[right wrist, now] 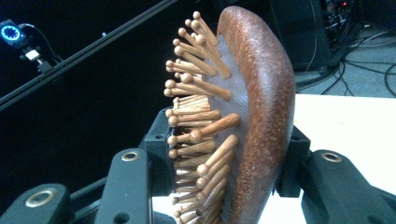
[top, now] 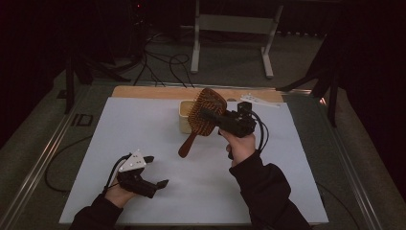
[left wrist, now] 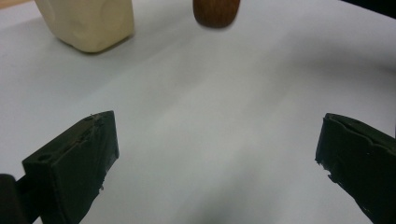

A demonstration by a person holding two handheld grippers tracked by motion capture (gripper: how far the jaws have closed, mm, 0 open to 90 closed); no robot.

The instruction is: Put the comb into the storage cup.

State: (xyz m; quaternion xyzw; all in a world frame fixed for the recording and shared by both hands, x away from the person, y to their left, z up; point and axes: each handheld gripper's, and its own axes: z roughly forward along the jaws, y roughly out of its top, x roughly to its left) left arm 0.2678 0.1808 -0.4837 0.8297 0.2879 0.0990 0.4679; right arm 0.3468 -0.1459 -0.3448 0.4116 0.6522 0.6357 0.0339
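The right gripper [top: 210, 116] is held up above the white table sheet [top: 143, 139], its jaws pinching the head of a wooden hairbrush [top: 205, 115]. In the right gripper view the brush head [right wrist: 252, 116] stands edge-on between the two black jaws, one jaw pressed into the field of wooden bristle pins [right wrist: 201, 135], the other against the smooth rounded back. From the clamp, the brush's handle [top: 187, 145] slopes down and away towards the person's side, its tip clear of the sheet. A cream-coloured box [top: 184, 117] sits on the sheet just behind and beneath the held brush head, partly covered by it from above. The left gripper [top: 152, 171] rests low near the front edge of the sheet, well apart from the brush, with a grey three-cornered plate [top: 133, 161] on top. Its jaws are spread wide with nothing between them; in the left gripper view bare white sheet lies between the two black pads [left wrist: 79, 158]. Ahead of these open jaws the rounded end of the brush handle [left wrist: 216, 11] shows at the far edge, with the cream box [left wrist: 88, 23] beside it to the left. A black cable [top: 261, 132] loops from the right gripper's body back past the person's hand [top: 242, 143].
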